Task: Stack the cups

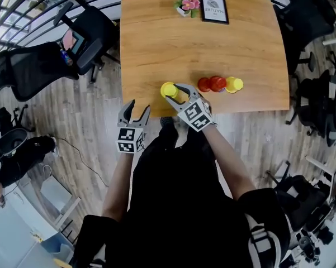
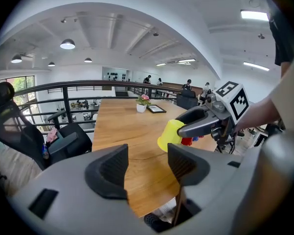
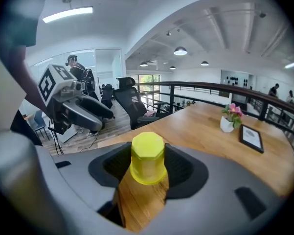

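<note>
An upside-down yellow cup (image 1: 169, 89) sits near the front edge of the wooden table (image 1: 212, 43). My right gripper (image 1: 177, 95) is shut on it; in the right gripper view both pads press the sides of the yellow cup (image 3: 147, 158). The left gripper view shows that cup (image 2: 171, 135) tilted in the right gripper (image 2: 200, 124). To the right, close together, are two red cups (image 1: 211, 84) and another yellow cup (image 1: 233, 84). My left gripper (image 1: 134, 113) hangs open and empty off the table's front left corner, with its jaws (image 2: 147, 168) pointing along the table.
A small flower pot (image 1: 187, 5) and a framed picture (image 1: 214, 8) stand at the table's far side. Black office chairs (image 1: 78, 35) are on the left and more chairs (image 1: 318, 94) on the right. A railing (image 2: 63, 89) runs behind the table.
</note>
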`<state>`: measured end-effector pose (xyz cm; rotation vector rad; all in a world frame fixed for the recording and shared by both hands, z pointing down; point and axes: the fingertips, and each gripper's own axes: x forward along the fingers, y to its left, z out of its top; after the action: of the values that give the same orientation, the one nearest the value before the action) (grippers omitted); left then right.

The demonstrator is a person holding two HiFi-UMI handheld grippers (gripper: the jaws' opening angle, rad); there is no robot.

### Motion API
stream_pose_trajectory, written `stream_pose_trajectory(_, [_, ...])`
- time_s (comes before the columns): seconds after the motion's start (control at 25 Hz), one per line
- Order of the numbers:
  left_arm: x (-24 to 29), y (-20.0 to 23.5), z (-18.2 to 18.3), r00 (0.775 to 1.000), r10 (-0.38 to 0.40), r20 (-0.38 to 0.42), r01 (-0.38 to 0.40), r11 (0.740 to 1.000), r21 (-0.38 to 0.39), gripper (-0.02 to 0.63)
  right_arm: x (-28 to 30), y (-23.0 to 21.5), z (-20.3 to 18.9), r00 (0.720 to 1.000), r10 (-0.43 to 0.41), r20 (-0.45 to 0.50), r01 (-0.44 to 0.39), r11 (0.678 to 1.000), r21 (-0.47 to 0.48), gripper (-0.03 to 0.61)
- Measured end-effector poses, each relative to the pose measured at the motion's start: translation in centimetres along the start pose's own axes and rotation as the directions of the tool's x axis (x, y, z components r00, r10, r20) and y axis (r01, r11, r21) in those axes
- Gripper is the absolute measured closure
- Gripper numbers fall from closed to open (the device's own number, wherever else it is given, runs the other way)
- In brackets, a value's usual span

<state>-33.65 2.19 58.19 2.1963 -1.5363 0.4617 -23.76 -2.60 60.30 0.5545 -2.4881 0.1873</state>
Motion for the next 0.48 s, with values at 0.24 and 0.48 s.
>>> stream_pose_trajectory(0.24, [2.1,-2.9,1.8,0.999,-0.044,0.022,0.044,0.999,0.012,0.344,-5.6,-2.7,0.4,0.999,-0.043,-0.004,0.043,0.999,-0.001,0.356])
stream_pose_trajectory(0.48, [4.3,-5.3,3.7,0.996,-0.072,0.045,0.071,0.997,0.022,0.344,-11.1,-4.8,1.8,0.995,-0.103,-0.01,0.103,0.994,-0.026,0.356])
